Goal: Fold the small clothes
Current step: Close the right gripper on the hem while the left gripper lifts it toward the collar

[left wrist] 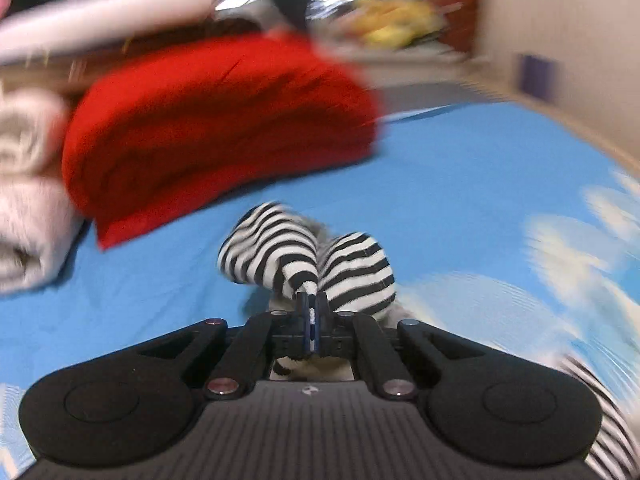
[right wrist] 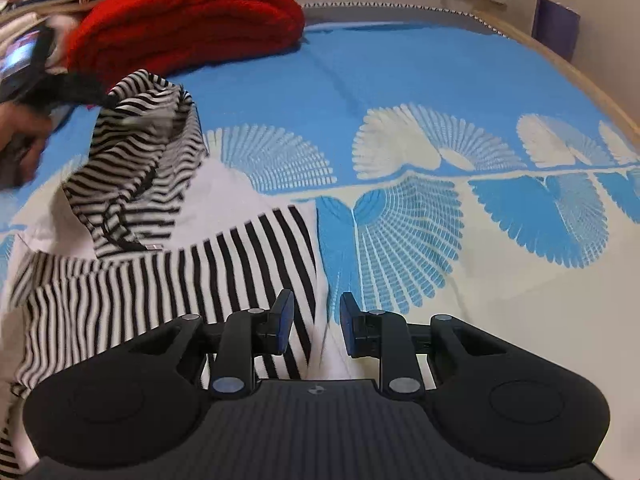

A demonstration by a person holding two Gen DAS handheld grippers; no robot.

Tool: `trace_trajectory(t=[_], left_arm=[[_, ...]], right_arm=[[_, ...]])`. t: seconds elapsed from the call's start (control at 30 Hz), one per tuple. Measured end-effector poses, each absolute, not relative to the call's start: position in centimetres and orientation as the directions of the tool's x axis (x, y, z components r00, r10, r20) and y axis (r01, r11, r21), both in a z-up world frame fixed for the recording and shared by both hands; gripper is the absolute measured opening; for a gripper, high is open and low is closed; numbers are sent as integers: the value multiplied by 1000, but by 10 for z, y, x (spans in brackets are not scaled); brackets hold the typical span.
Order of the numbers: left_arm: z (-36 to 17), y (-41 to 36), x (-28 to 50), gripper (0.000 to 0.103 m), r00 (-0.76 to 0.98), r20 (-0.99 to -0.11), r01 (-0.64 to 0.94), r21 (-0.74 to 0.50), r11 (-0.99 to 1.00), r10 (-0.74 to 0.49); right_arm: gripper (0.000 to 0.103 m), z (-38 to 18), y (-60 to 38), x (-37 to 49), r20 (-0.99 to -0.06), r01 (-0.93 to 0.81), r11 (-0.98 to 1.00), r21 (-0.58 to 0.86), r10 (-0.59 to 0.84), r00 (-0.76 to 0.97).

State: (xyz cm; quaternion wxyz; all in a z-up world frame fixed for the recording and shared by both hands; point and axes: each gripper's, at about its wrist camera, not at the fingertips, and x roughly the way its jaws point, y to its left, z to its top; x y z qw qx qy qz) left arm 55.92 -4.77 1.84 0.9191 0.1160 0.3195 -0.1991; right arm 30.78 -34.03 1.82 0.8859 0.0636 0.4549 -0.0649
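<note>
A bed [right wrist: 400,64] covered by a blue sheet with white fan patterns is seen, with a red folded blanket [right wrist: 188,20] at its far side. A striped garment [right wrist: 168,272] is spread on it. One bunched end is pinched in the closed jaws of the left gripper [left wrist: 311,300] and lifted, so a fold appears to be in hand. The right gripper [right wrist: 316,320] is held with jaws apart and empty, at the garment's edge; that edge probably needs gripping next. No legible writing is seen.
</note>
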Motion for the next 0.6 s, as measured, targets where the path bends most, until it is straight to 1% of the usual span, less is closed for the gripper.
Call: trace_trajectory(t=[0.07, 0.13, 0.2, 0.27, 0.3, 0.33, 0.37, 0.4, 0.47, 0.5, 0.53, 0.57, 0.6], left_arm=[[37, -36, 480, 1, 685, -622, 525, 60, 849, -380], [45, -15, 398, 1, 644, -639, 561, 23, 827, -419], [44, 11, 328, 2, 585, -695, 547, -43, 836, -418], [46, 36, 283, 4, 537, -726, 505, -132, 853, -430], [50, 45, 265, 5, 555, -719, 461, -152, 874, -418], [55, 56, 258, 15, 591, -702, 396, -177, 901, -398], [58, 71, 255, 30, 629, -678, 309, -231, 923, -380], [58, 81, 255, 33, 653, -658, 244, -285, 927, -375], [40, 103, 265, 35, 679, -642, 84, -413, 907, -356], [28, 110, 277, 35, 663, -662, 4, -464, 886, -350], [10, 114, 289, 35, 624, -701, -91, -505, 858, -346], [-12, 114, 298, 35, 566, -743, -168, -528, 832, -357], [-26, 116, 313, 35, 517, -769, -202, -537, 819, -376]], right_arm=[[26, 29, -343, 304, -801, 186, 980, 76, -50, 596], [26, 41, -345, 299, -783, 198, 975, 100, -45, 620], [26, 54, -347, 291, -763, 208, 970, 122, -42, 645], [26, 64, -347, 283, -746, 213, 966, 145, -35, 665], [26, 68, -347, 278, -737, 213, 964, 157, -29, 676], [26, 72, -346, 273, -726, 208, 963, 171, -19, 687], [26, 73, -344, 269, -719, 201, 962, 183, -9, 695], [26, 73, -342, 265, -714, 192, 962, 195, 5, 700], [27, 69, -337, 260, -719, 171, 955, 242, 58, 692], [28, 67, -336, 260, -725, 165, 945, 281, 96, 682], [28, 62, -336, 260, -731, 161, 930, 330, 144, 667], [29, 56, -336, 261, -738, 162, 911, 379, 192, 647], [31, 49, -336, 261, -747, 173, 895, 411, 222, 627]])
